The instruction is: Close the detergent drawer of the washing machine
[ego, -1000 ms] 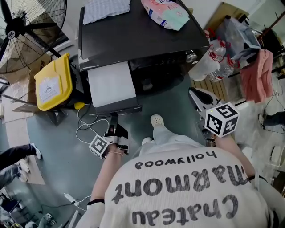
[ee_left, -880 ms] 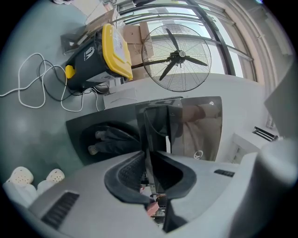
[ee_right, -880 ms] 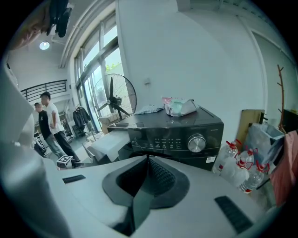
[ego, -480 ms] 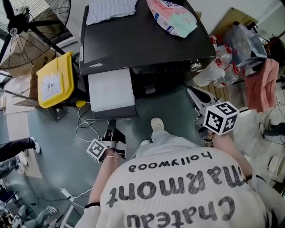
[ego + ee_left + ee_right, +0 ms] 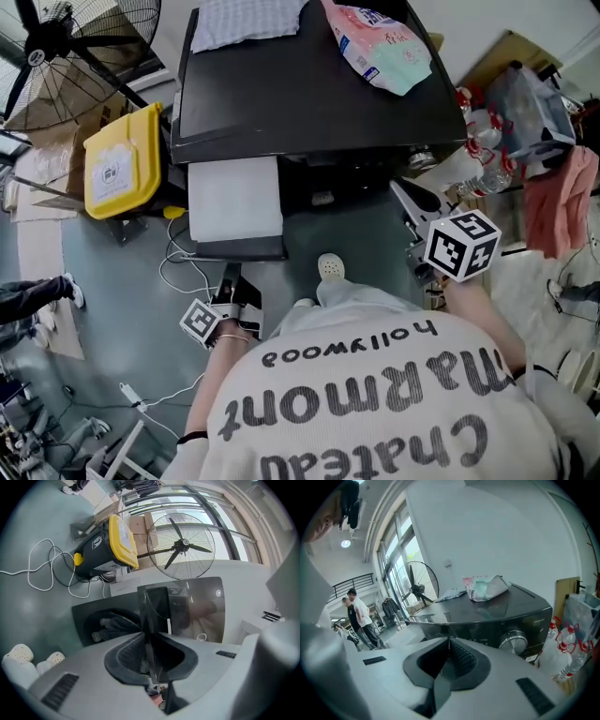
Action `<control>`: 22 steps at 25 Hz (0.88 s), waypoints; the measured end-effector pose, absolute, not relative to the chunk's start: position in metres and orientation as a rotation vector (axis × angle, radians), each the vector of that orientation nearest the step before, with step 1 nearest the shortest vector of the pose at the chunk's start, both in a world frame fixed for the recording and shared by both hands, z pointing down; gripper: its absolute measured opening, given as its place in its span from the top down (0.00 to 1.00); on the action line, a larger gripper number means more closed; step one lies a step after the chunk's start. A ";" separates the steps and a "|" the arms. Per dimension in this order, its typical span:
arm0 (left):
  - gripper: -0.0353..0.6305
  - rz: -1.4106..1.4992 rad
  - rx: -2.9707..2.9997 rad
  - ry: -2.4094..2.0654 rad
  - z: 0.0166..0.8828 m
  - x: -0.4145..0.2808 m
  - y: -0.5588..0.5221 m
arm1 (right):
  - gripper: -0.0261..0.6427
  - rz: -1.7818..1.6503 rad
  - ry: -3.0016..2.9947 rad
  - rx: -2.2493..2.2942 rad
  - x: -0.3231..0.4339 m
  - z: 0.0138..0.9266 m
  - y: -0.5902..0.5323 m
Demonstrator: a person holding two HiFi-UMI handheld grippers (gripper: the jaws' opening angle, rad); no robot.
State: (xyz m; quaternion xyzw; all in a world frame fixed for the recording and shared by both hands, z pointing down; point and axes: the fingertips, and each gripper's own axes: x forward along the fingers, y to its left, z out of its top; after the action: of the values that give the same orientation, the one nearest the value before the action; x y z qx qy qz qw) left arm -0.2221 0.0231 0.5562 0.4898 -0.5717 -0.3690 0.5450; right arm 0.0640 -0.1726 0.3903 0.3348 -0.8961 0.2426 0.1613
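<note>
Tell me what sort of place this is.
Probably a workshop or test space, not a home: a black washing machine stands on a grey-green floor near a big black pedestal fan, a yellow-lidded black bin and loose white cables.

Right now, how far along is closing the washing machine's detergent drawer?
Nothing looks finished: the detergent drawer juts out of the washing machine. In hand: the left gripper has the drawer's dark front edge between its jaws, which have just been opening. The right gripper is shut, empty, off to the side. Left: push the drawer fully in.
</note>
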 end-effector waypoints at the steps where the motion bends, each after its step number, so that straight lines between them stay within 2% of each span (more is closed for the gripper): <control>1: 0.85 -0.880 1.158 -1.360 0.557 -0.222 0.023 | 0.91 0.693 -2.562 0.943 0.062 0.391 -0.175; 22: 0.85 -0.997 1.060 -1.466 0.560 -0.226 0.020 | 0.91 0.673 -2.682 0.771 0.053 0.380 -0.215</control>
State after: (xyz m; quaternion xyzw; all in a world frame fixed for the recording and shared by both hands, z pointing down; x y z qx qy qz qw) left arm -0.2260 0.0201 0.5596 0.4405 -0.6096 -0.4145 0.5124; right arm 0.0530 -0.2150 0.3804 0.2661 -0.9257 0.2323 0.1350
